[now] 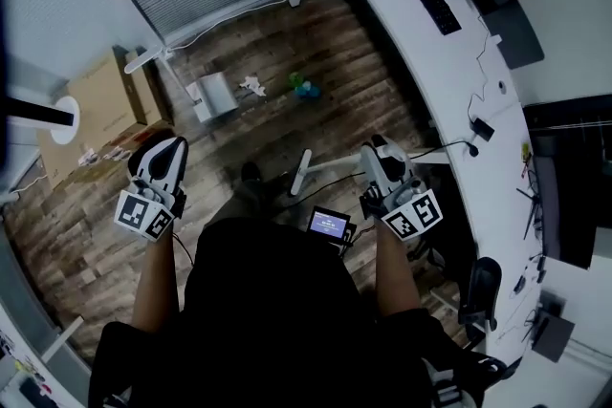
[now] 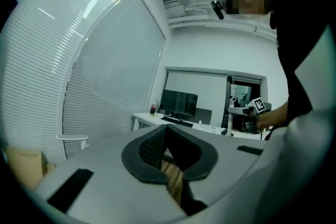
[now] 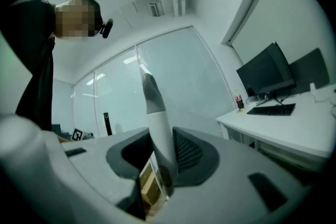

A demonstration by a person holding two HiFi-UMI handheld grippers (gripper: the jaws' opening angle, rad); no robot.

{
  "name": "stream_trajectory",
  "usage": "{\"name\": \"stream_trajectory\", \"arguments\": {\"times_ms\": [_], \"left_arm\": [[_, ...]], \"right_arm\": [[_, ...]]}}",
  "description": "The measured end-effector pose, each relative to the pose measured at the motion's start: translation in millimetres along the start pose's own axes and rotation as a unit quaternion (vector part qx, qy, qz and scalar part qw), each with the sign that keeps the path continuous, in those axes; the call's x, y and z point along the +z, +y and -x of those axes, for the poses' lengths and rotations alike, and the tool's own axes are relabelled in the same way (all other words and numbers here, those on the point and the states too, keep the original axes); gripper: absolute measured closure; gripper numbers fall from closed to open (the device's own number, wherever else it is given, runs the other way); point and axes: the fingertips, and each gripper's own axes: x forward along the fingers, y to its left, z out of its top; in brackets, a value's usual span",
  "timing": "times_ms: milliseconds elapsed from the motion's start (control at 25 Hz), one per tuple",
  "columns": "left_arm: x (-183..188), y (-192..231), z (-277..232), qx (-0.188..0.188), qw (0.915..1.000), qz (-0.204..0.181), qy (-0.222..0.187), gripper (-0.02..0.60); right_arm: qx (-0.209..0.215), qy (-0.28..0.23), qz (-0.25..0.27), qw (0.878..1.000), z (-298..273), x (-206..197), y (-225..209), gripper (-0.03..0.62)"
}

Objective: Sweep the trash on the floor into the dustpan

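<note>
1. My left fingers (image 2: 149, 153) are shut together, empty, at the head view's lower left.
2. My right fingers (image 3: 191, 155) clamp a white handle (image 3: 156, 123).
3. The dustpan (image 1: 216, 95) sits on the floor (image 1: 287, 124), upper centre-left; white and green trash (image 1: 253, 87) lies just right of it.

White dustpan (image 1: 215, 96), green-and-blue trash (image 1: 304, 89), brown wood-grain floor (image 1: 273, 129), white-and-grey broom handle (image 3: 157, 131)

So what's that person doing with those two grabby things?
A person holds a gripper in each hand. The right gripper is shut on a white handle. The left gripper is shut and empty. Ahead on the wood floor lie a white dustpan, crumpled paper and a green and blue scrap, not yet swept in.
</note>
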Motion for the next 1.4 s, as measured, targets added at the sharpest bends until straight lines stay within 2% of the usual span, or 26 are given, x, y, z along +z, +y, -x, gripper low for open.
{"name": "stream_trajectory", "arguments": {"times_ms": [120, 400, 600, 760, 880, 1040, 1200, 1320, 1400], "left_arm": [[6.6, 24.9, -24.5, -0.007, 1.0000, -0.001, 0.003, 0.588], [18.9, 83.9, -70.6, -0.002, 0.9999, -0.010, 0.007, 0.588], [22.0, 115.2, -88.0, 0.024, 0.9996, -0.009, 0.014, 0.588], [25.1, 140.2, -111.6, 0.045, 0.9987, -0.012, 0.022, 0.588], [26.7, 156.0, -131.4, 0.062, 0.9973, -0.015, 0.036, 0.588], [25.7, 176.5, -149.2, 0.085, 0.9942, -0.017, 0.064, 0.588], [22.6, 201.1, -150.9, 0.117, 0.9861, -0.036, 0.112, 0.588], [16.6, 217.6, -150.3, 0.121, 0.9754, -0.070, 0.170, 0.561], [10.5, 230.9, -145.3, 0.116, 0.9638, -0.099, 0.218, 0.541]], "right_arm": [[0.006, -0.010, -0.011, 1.000, -24.6, 16.3, -20.9, 0.496], [0.011, -0.018, 0.001, 1.000, -88.4, 40.5, -58.7, 0.496], [0.028, -0.032, 0.013, 0.999, -135.6, 58.7, -75.6, 0.496], [0.045, -0.031, 0.016, 0.998, -175.0, 67.1, -110.4, 0.495], [0.074, -0.020, 0.014, 0.997, -204.9, 68.1, -136.3, 0.495], [0.131, 0.002, 0.007, 0.991, -239.5, 68.9, -164.4, 0.494], [0.181, 0.029, -0.006, 0.983, -265.2, 69.7, -189.1, 0.494], [0.207, 0.048, -0.025, 0.977, -275.1, 71.5, -210.0, 0.494], [0.220, 0.059, -0.037, 0.973, -282.9, 69.9, -221.6, 0.494]]}}
